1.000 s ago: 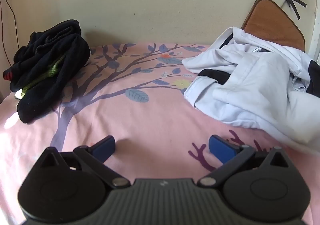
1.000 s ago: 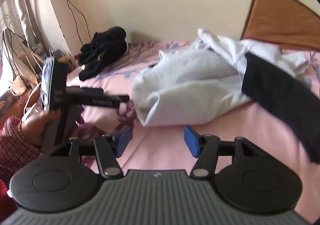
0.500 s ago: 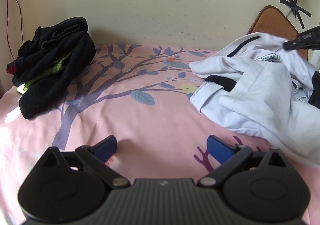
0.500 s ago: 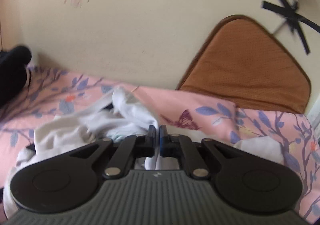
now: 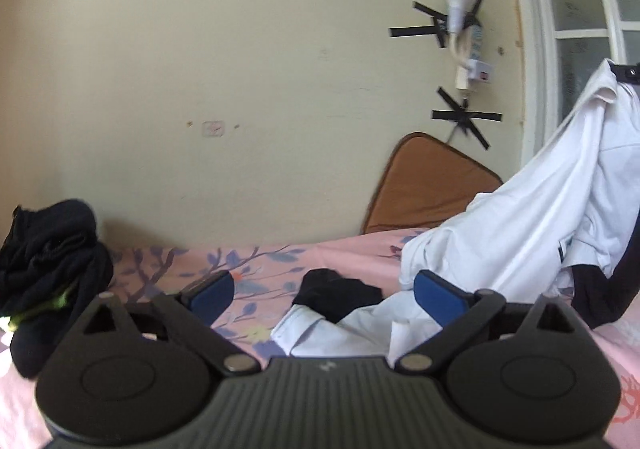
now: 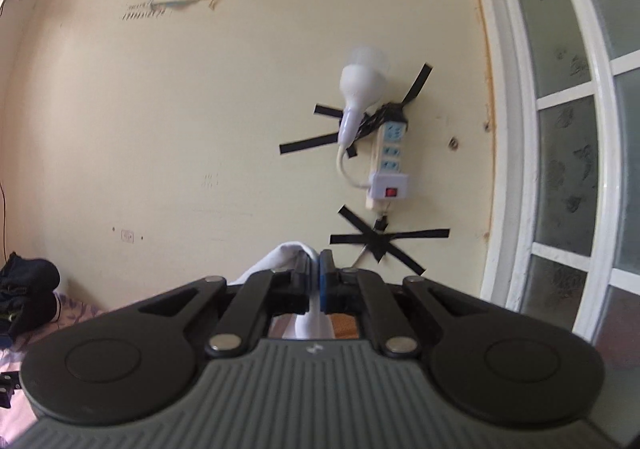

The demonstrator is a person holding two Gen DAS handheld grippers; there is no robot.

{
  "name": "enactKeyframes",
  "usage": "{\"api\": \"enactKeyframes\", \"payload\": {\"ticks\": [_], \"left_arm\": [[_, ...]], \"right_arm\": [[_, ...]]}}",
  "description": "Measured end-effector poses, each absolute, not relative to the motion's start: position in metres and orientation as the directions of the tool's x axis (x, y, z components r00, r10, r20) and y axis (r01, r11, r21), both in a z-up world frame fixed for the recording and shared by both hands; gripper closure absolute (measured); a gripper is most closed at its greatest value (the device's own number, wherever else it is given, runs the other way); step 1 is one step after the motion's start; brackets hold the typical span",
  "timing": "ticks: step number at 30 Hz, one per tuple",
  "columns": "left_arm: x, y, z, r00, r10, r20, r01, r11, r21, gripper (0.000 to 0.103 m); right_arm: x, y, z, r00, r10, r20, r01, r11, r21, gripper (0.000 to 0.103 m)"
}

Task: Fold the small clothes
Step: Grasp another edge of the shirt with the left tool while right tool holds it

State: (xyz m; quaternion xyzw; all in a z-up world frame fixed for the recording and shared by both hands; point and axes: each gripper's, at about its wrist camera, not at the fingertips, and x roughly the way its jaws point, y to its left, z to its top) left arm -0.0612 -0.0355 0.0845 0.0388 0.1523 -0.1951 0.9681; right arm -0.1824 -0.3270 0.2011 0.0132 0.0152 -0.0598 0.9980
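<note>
Right now the right tool (image 6: 314, 281) is clamped on a pinch of the white garment (image 5: 552, 209), white cloth bunched between the pads at lower centre of the right wrist view. In the left wrist view that garment hangs from the upper right edge and drapes down to the bed (image 5: 328, 253) at lower right, its bottom part on the pink sheet. Probably it's held up like this so it hangs open and an edge or corner can be found before folding; that's my read, not something shown.

Left tool (image 5: 324, 291) is spread wide with nothing between its blue pads, low centre of its own view, near the garment's lower part. Likely free so it can take a second corner.

Black trim shows on the garment, one dark patch at centre and a dark band at lower right. Whether that is a separate item I cannot tell.

Counts: two tools, one white garment lifted, one dark pile of clothes (image 5: 48, 269) at far left on the bed, one brown cushion (image 5: 432, 189) against the wall, one bulb (image 6: 362, 77) and one power strip (image 6: 388, 153) taped up.
</note>
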Motion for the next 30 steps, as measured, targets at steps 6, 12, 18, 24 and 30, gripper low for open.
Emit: {"api": "enactKeyframes", "payload": {"ticks": [6,12,18,24,30], "left_arm": [[-0.061,-0.084,0.089,0.805,-0.475,-0.355,0.539,0.837,0.101,0.003],[-0.029,-0.137,0.095,0.762,-0.471,-0.444,0.612,0.748,0.257,0.012],[0.018,-0.185,0.083,0.584,-0.512,-0.630,0.756,0.625,0.193,0.033],[0.033,-0.223,0.053,0.367,-0.568,-0.736,0.850,0.526,0.018,0.013],[0.029,-0.246,0.034,0.216,-0.616,-0.758,0.876,0.464,-0.128,0.011]], "right_arm": [[-0.237,-0.371,0.192,0.983,-0.185,0.014,0.182,0.977,0.107,0.096],[-0.279,-0.420,0.128,0.954,-0.265,-0.142,0.291,0.931,0.219,0.096],[-0.291,-0.461,0.077,0.919,-0.292,-0.267,0.368,0.876,0.311,0.096],[-0.283,-0.503,0.024,0.874,-0.306,-0.377,0.446,0.812,0.376,0.096],[-0.285,-0.542,-0.022,0.792,-0.382,-0.475,0.590,0.677,0.440,0.100]]}}
